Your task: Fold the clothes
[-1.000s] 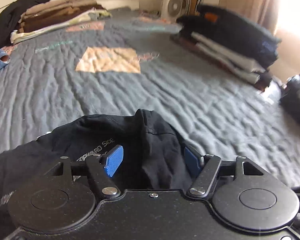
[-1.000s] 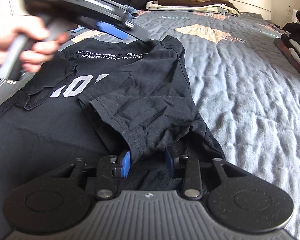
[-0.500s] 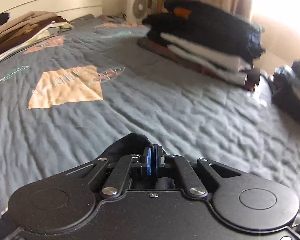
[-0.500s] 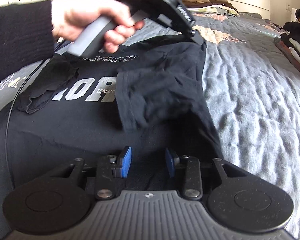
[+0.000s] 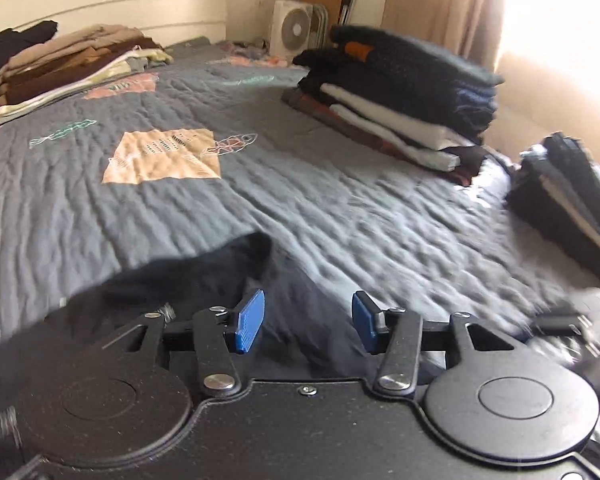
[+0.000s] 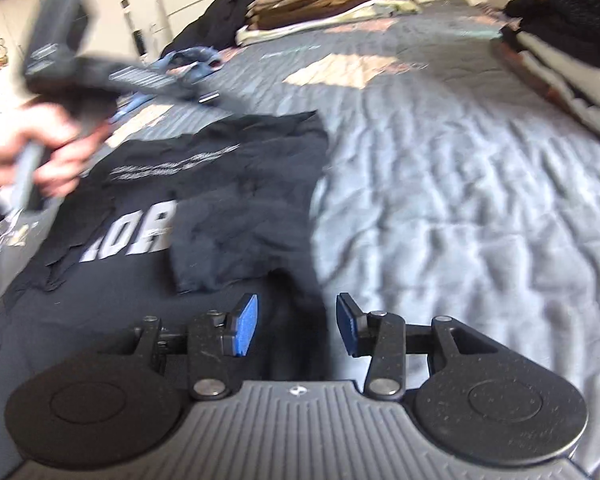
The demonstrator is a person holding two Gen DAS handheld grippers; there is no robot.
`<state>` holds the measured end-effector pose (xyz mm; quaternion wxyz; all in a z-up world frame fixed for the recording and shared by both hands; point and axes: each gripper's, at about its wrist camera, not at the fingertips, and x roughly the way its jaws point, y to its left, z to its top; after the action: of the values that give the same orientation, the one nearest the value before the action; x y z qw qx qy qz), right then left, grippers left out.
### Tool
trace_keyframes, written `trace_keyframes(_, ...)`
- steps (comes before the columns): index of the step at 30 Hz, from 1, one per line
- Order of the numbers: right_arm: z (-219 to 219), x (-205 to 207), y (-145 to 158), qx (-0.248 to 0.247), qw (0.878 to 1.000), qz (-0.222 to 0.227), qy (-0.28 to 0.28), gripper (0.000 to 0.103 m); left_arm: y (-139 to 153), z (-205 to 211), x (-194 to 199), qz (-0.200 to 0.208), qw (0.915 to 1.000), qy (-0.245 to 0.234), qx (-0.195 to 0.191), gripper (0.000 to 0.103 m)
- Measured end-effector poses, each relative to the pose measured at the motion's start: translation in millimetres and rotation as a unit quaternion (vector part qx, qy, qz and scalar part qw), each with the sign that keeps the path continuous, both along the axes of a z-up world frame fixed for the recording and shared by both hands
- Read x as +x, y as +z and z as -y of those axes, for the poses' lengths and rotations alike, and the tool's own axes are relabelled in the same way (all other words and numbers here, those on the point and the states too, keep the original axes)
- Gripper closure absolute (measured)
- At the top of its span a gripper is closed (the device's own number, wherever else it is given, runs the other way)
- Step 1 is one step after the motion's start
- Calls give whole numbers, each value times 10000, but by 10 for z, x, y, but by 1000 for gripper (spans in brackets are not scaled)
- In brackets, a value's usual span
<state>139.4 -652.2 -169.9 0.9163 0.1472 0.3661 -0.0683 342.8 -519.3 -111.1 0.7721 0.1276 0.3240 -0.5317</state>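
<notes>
A black T-shirt with white print lies on the grey quilt, its right sleeve folded in over the chest. My right gripper hovers low at the shirt's near edge. Its jaws are opening, and a dark strip of the cloth runs between the blue pads without being pressed. My left gripper is above the shirt's far corner. Its jaws are opening too, with cloth below them and nothing pinched. In the right wrist view a hand holds that blurred left gripper up at the left.
A brown and beige folded stack sits at the back left by the headboard. A dark folded stack and another pile line the right edge. A white fan stands behind. Blue denim lies beyond the shirt.
The left gripper shut on the shirt's edge, carried it, then let go and lifted away to the left. The folded sleeve now lies flat. The right jaws stand a little wider.
</notes>
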Motion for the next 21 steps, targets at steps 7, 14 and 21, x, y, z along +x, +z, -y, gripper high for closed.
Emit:
trace_keyframes(7,-95,-18,123,-1302,9903,366,332,60,-25,-1198,-952,-1318,9760,1158,-1291,54)
trace_keyframes(14,-331,140,-95,-1899,9781,70,846,60,-141,-1721,-1481,-1595,9605,1294,-1878,44)
trace_keyframes(21,149,39,-240,-1076,9942,72,-34,47,-208,-1795,-1371,-1315,9685,1365,-1615,44)
